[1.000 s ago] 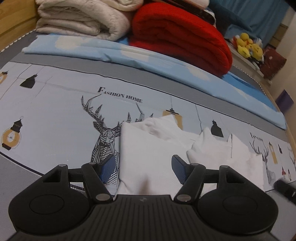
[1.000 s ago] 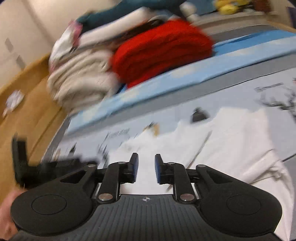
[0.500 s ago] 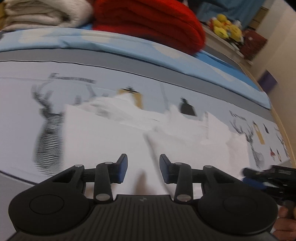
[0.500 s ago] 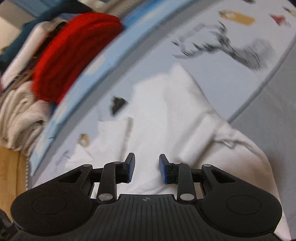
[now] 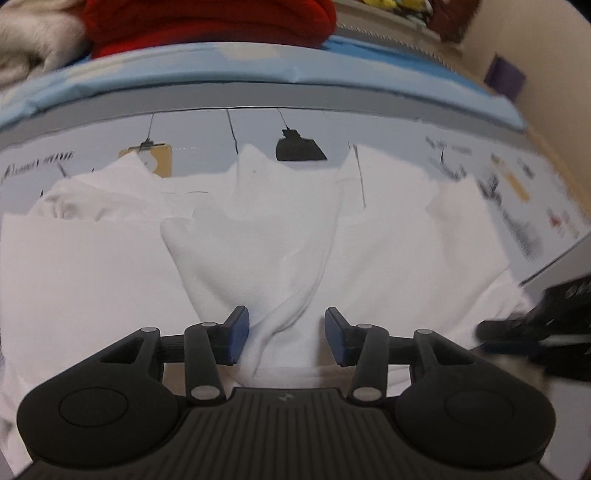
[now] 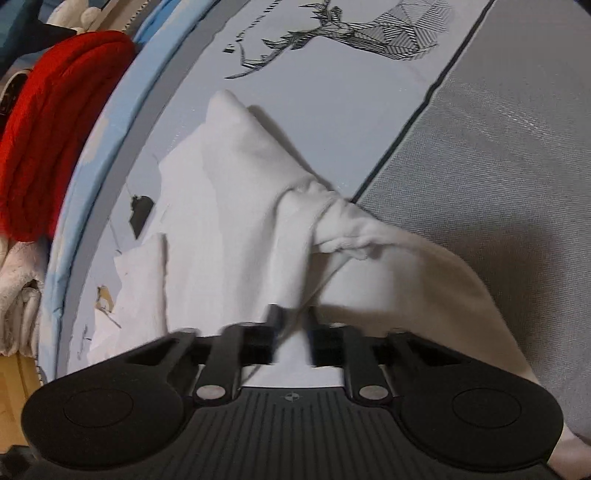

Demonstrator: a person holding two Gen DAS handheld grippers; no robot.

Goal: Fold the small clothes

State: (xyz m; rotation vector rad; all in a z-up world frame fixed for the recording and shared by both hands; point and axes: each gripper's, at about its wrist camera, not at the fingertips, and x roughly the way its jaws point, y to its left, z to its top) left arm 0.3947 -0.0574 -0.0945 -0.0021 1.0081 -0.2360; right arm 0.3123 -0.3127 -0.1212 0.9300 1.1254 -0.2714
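A white garment [image 5: 258, 240] lies rumpled on the printed bed sheet [image 5: 332, 122]. My left gripper [image 5: 286, 332] hovers low over its near edge. Its jaws are opening, and a raised fold of the cloth stands between the blue pads without being pressed. In the right wrist view the same white garment [image 6: 240, 221] is drawn up in a tent toward my right gripper [image 6: 294, 332], whose blurred jaws are closing on a pinch of it. The right gripper [image 5: 535, 332] also shows as a dark blur at the right edge of the left wrist view.
A folded red blanket [image 5: 207, 22] and a cream one [image 5: 29, 44] are stacked at the far side of the bed, behind a light blue sheet. A grey band of the cover [image 6: 498, 147] runs beside the garment. The wooden bed frame [image 6: 14, 387] shows at the left.
Both grippers have come down onto the white garment. The left slid right along its near edge, narrowed, then widened a little. The right rolled and closed on a bunch of cloth.
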